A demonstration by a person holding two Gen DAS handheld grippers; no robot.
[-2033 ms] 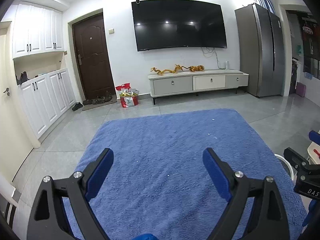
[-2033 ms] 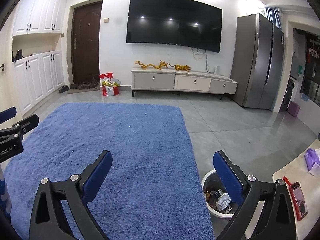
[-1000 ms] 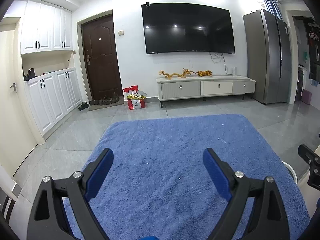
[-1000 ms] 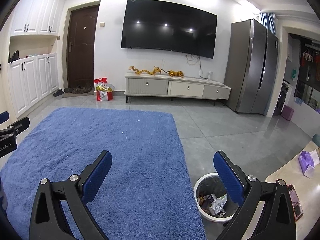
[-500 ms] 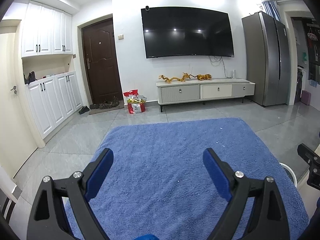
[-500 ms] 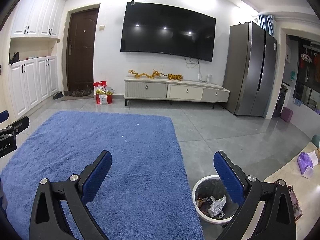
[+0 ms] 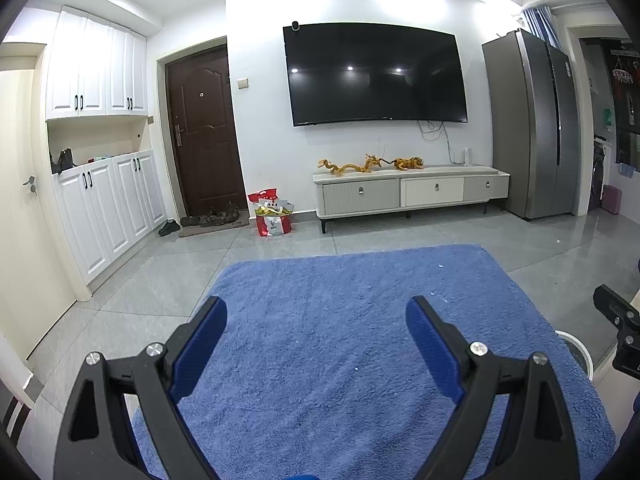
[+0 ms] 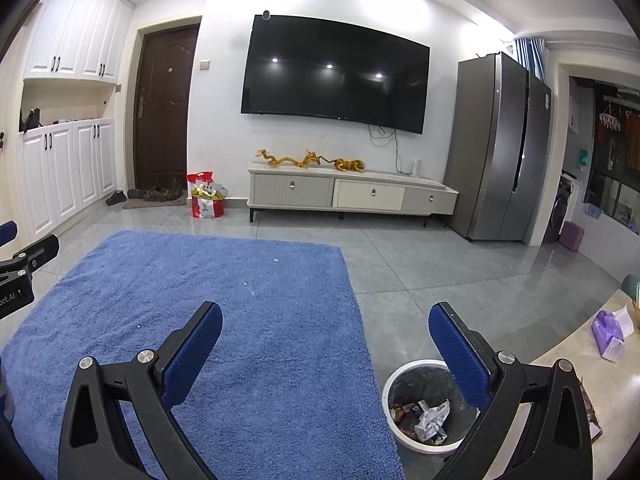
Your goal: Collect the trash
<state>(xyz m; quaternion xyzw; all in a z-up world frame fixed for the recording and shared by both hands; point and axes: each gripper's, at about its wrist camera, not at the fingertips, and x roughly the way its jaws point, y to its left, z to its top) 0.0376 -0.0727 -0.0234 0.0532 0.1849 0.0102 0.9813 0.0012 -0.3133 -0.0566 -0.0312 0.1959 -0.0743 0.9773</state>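
views tilted up since earlier | left claw, right claw released, empty | bin beside rug edge

bin half hidden (right finger), contents unclear

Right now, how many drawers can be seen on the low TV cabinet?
3, side by side along the front of the TV cabinet: a grey left drawer, a white middle drawer and a grey right drawer. None seems hidden.
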